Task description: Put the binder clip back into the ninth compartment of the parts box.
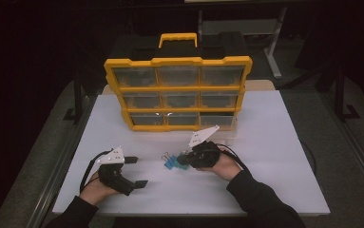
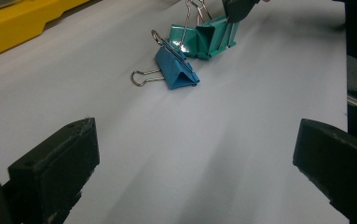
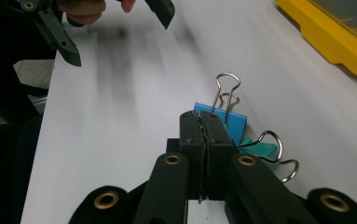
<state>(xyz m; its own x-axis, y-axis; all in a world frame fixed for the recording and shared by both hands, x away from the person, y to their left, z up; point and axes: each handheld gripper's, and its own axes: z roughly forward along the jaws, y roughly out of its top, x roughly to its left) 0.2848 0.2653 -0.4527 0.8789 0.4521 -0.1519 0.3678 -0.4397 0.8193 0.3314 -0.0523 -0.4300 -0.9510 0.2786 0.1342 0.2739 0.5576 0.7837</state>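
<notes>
Risk noted: right gripper (image 3: 205,122), jaws pressed together on a teal binder clip (image 2: 213,39) mid-table beside the blue clip (image 2: 176,70), may drag it along, while left gripper (image 1: 137,172) waits spread.

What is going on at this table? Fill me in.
A person works two handheld tools over a white table. The right tool is shut beside small blue and teal metal binder clips; whether it pinches one is unclear. The left tool rests open, apart. A yellow plastic drawer organiser stands behind.
</notes>
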